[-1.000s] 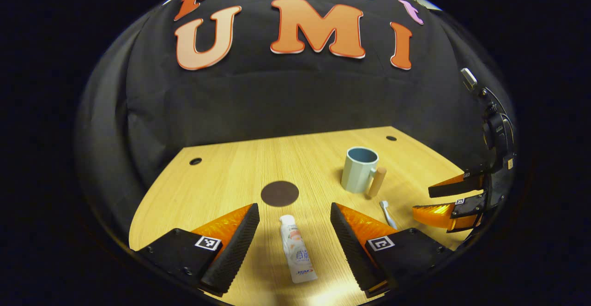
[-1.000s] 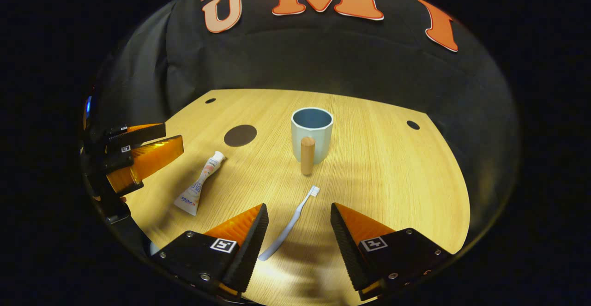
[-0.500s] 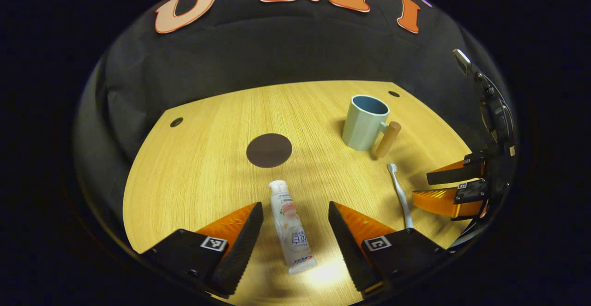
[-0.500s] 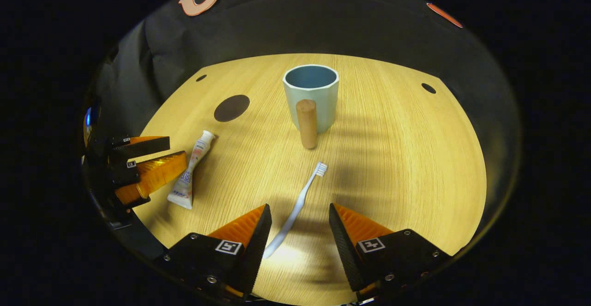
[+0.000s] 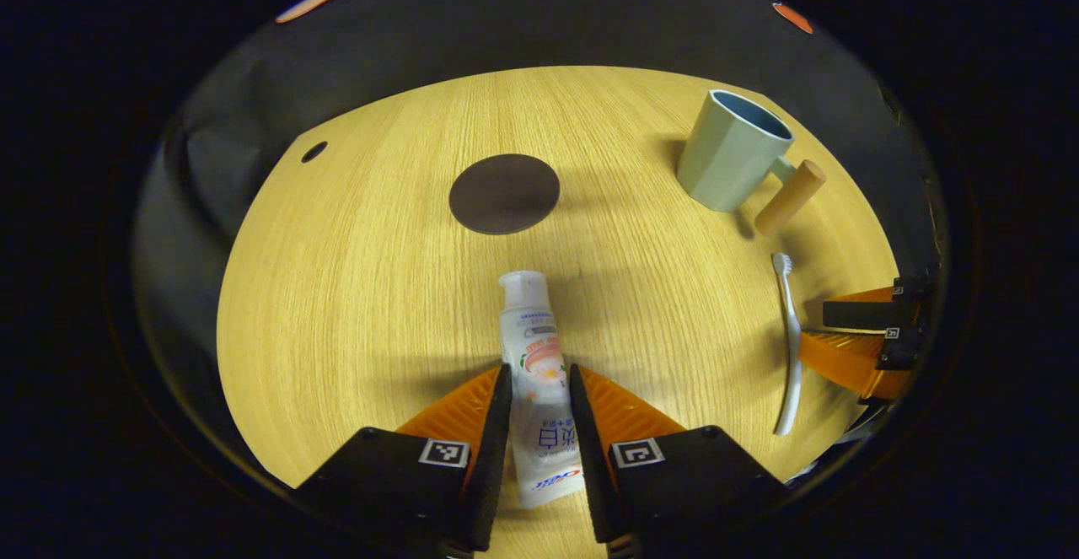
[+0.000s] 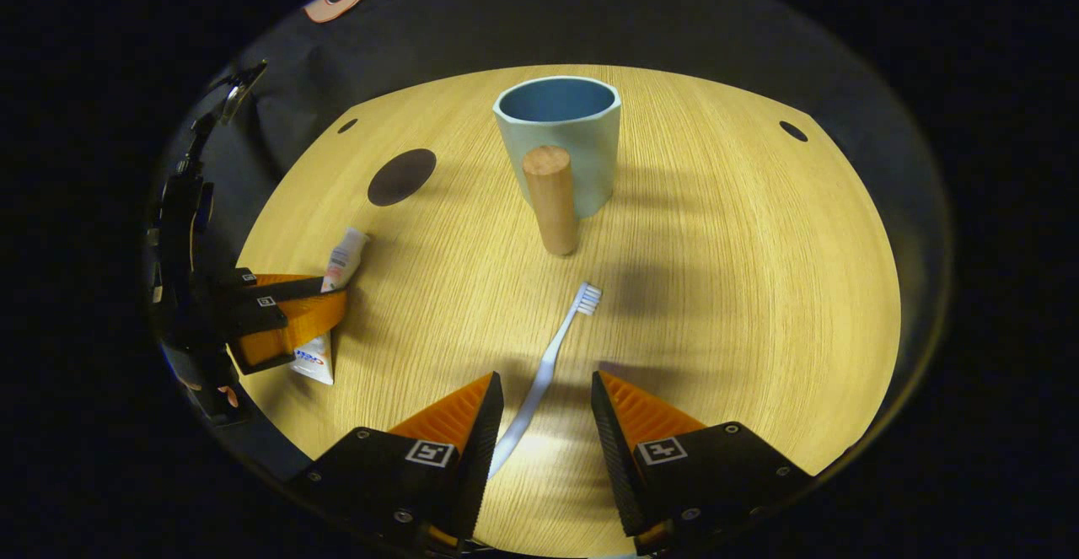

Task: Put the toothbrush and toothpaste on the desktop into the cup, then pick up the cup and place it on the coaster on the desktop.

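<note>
The white toothpaste tube (image 5: 527, 314) lies flat on the wooden desktop (image 5: 354, 272), cap pointing away. My left gripper (image 5: 540, 390) is shut on its lower half, one finger on each side. In the right gripper view the left gripper (image 6: 291, 314) covers the middle of the toothpaste (image 6: 344, 257). The pale blue toothbrush (image 6: 560, 340) lies bristles-forward, its handle running between the fingers of my open right gripper (image 6: 544, 399). The light blue cup (image 6: 560, 142) stands upright beyond it, wooden handle (image 6: 550, 199) toward me. The dark round coaster (image 5: 504, 193) lies left of the cup (image 5: 732, 150).
The desktop is ringed by the black cloth wall. Small cable holes sit near its back corners (image 5: 314, 152) (image 6: 791, 131). In the left gripper view the toothbrush (image 5: 788, 340) lies at the right edge beside the right gripper (image 5: 868, 340).
Both grippers dropped lower and moved forward. The left gripper's fingers shut on the toothpaste tube. The right gripper's fingers came down on either side of the toothbrush handle and narrowed a little.
</note>
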A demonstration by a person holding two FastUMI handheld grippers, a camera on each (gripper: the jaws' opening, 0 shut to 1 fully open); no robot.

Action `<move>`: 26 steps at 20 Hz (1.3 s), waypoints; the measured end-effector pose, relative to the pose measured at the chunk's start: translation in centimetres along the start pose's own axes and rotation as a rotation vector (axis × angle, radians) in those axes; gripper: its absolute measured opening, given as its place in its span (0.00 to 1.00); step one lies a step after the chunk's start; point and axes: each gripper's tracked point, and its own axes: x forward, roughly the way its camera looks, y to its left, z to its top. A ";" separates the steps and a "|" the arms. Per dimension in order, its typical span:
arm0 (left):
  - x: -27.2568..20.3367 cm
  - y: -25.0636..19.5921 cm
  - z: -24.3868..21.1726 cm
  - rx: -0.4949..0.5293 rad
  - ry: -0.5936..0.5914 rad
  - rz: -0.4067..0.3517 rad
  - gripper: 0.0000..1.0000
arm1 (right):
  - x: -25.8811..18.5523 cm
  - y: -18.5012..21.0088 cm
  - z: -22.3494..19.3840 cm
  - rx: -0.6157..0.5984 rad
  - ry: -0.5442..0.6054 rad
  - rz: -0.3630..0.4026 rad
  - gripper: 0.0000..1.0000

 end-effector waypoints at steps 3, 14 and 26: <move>-0.1 0.2 2.0 -0.003 -0.016 0.013 0.33 | 0.6 0.0 0.1 0.014 0.015 0.000 0.58; 0.3 2.9 3.0 -0.040 -0.092 -0.084 0.10 | 2.4 0.8 1.7 -0.017 -0.009 -0.054 0.13; -5.6 2.6 6.9 -0.030 -0.323 -0.043 0.09 | 2.1 1.5 3.7 -0.043 -0.261 0.011 0.08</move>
